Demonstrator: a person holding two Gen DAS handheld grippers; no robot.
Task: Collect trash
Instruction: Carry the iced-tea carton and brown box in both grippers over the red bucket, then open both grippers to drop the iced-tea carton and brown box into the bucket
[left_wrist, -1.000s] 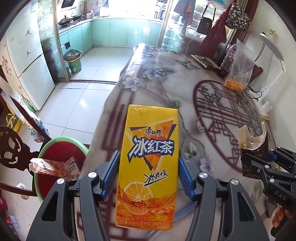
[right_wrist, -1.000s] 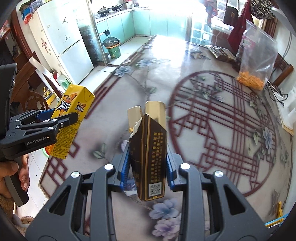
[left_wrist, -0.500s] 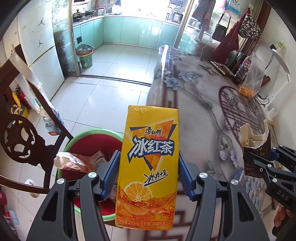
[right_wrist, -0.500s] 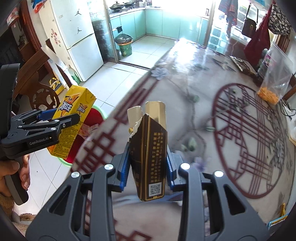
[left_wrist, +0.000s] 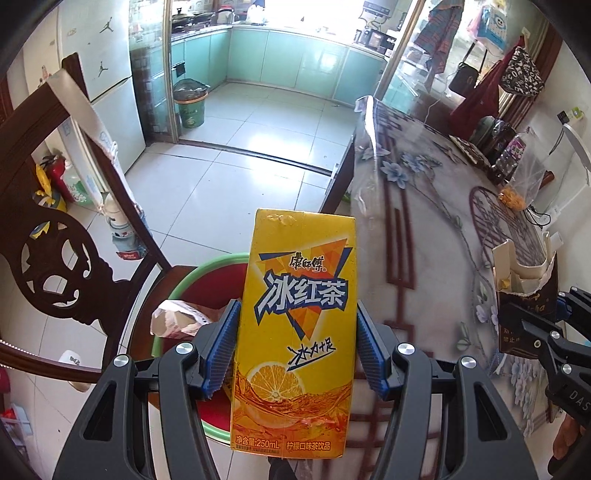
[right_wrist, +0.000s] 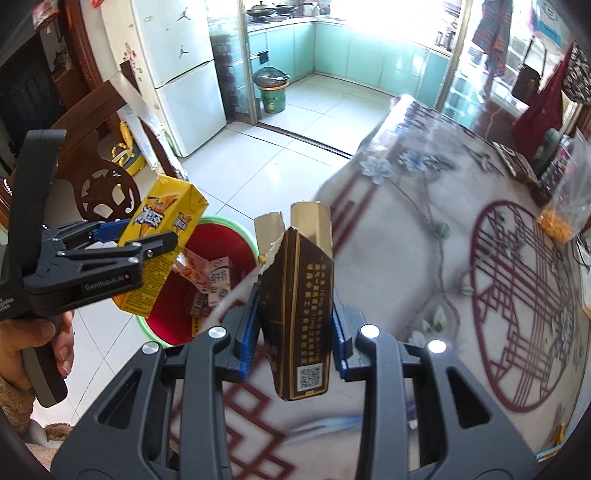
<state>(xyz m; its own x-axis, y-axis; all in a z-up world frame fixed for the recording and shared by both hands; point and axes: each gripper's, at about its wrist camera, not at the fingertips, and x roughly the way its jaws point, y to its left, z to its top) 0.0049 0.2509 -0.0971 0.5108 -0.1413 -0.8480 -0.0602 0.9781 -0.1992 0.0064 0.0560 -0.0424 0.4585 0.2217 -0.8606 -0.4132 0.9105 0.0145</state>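
Glossy floral plastic sheeting covers the big dining table (right_wrist: 461, 258), whose near edge overlaps a round red basin with a green rim (right_wrist: 236, 230) on the tiled floor, holding crumpled wrappers. Above the basin, the left gripper (left_wrist: 297, 350) clamps an upright yellow iced-tea carton (left_wrist: 295, 325). Over the table edge, the right gripper (right_wrist: 293, 328) pinches a torn dark brown cardboard box (right_wrist: 299, 295).

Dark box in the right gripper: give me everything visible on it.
The dark box is a slim dark brown carton, cardboard by its look, with gold edging, small gold print and a QR code low on its side. Its top is torn open, pale flaps sticking up. It stands roughly upright, clamped between the right gripper's blue pads, above the table edge.
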